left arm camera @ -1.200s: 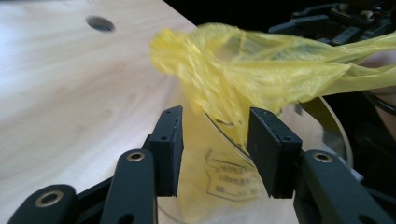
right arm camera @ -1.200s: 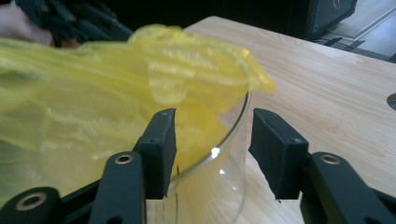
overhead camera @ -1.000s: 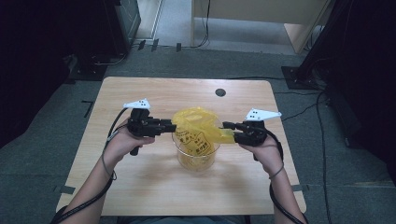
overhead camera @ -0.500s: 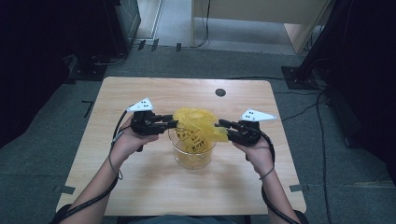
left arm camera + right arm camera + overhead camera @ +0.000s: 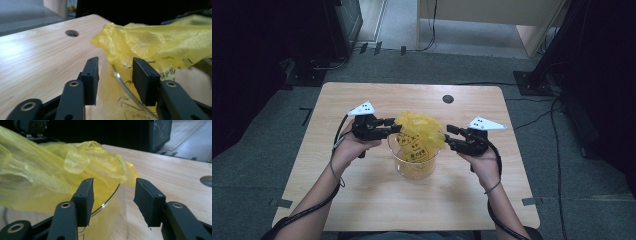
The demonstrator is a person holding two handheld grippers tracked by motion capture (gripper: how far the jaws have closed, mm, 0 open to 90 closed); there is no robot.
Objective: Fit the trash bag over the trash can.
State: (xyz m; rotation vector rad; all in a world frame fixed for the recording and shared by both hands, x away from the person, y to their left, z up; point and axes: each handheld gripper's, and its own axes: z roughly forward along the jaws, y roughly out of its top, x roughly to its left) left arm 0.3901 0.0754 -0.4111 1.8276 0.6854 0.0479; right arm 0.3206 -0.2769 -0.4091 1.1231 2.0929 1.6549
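At the desk's [image 5: 362, 200] centre, a crinkled yellow plastic bag [image 5: 419, 132] lines a clear round tub [image 5: 414, 167]; left claw [image 5: 393, 125] at nine o'clock and right claw [image 5: 451, 137] at three have just been opening, nothing gripped, so regripping the bag's edge to fold over the rim likely comes next.

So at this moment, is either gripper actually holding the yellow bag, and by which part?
Neither. The left gripper and the right gripper have just been opening; their jaws stand apart, straddling the clear container's rim, with the yellow bag draped loose.
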